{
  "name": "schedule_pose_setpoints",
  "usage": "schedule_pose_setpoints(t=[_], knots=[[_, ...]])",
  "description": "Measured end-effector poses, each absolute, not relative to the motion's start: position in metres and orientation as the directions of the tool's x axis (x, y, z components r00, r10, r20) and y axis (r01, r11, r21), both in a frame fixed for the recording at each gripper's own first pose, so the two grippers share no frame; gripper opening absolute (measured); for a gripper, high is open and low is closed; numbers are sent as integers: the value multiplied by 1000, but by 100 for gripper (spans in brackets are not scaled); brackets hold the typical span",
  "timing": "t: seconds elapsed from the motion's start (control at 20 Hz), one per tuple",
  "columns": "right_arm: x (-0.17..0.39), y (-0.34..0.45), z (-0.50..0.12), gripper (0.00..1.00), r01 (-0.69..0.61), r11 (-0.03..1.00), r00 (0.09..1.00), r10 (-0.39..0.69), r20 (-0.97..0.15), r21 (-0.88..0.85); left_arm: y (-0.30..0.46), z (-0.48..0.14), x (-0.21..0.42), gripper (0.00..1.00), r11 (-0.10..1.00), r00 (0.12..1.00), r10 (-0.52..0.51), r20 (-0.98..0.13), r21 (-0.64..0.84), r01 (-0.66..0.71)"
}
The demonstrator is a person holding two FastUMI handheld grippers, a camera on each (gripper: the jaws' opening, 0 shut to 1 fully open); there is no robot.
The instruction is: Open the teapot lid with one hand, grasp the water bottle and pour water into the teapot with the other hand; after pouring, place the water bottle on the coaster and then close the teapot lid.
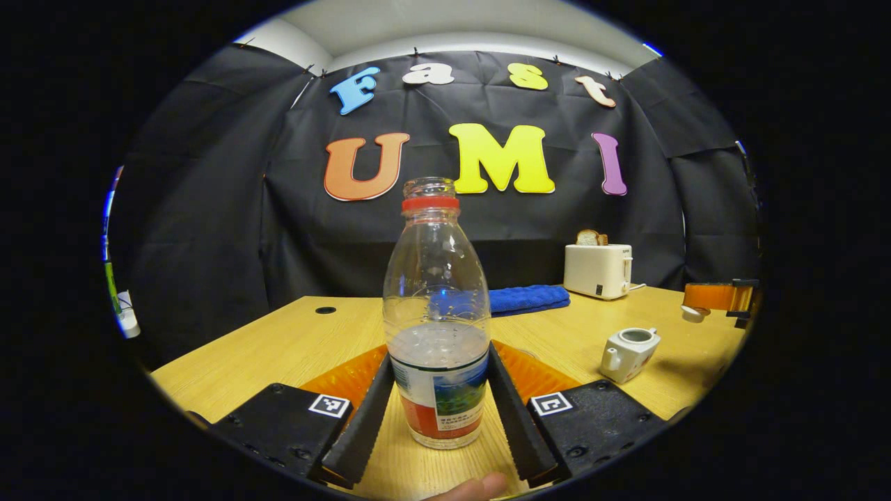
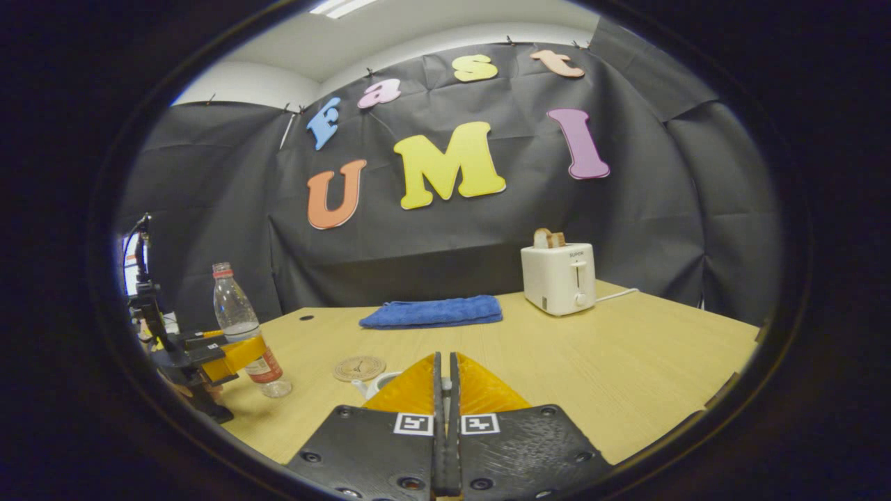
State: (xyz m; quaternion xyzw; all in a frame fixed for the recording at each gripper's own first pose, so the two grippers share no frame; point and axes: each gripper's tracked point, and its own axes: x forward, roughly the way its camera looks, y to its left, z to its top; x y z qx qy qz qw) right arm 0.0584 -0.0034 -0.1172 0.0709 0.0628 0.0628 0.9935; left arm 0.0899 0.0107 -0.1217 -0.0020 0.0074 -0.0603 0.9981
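Left gripper (image 1: 438, 410) stood with its two fingers (image 1: 362, 424) on either side of the water bottle (image 1: 436, 327), both pressing the labelled lower part of it, so the bottle sat upright between them on the wooden table (image 1: 292, 341), uncapped and partly filled with water. At the bottom edge of the left gripper view a fingertip of the person's hand (image 1: 473, 487) showed. To the right of the bottle and a little farther off, the white teapot (image 1: 628, 353) sat on the table with its top open, well apart from the gripper. In the right gripper view, the right gripper (image 2: 445, 390) had its fingers pressed together; whether they pinched the teapot lid could not be told. Just past its tips, part of the teapot (image 2: 376, 384) peeked out at the left. A little beyond lay the round coaster (image 2: 359, 368), flat on the table, and to its left the bottle (image 2: 243, 334) stood in the other gripper (image 2: 230, 355). Farther back lay a folded blue cloth (image 2: 433, 311), and to its right a white toaster (image 2: 560, 277) with bread in its slots stood near the black wall.
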Motion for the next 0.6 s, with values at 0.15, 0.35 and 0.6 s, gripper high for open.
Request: schedule_pose_setpoints(t=[0.15, 0.35, 0.6], knots=[[56, -15, -112, 0, -111, 986, 987, 124, -101, 124, 18, -109, 85, 78, 997, 997, -79, -19, 21, 80], [52, -27, -101, 0, -112, 989, 989, 120, -83, 95, 9, -94, 76, 77, 991, 997, -77, -28, 112, 79], [55, -43, -97, 0, -89, 993, 993, 95, -76, 79, 1, -87, 78, 77, 947, 996, -51, -68, 314, 70]])
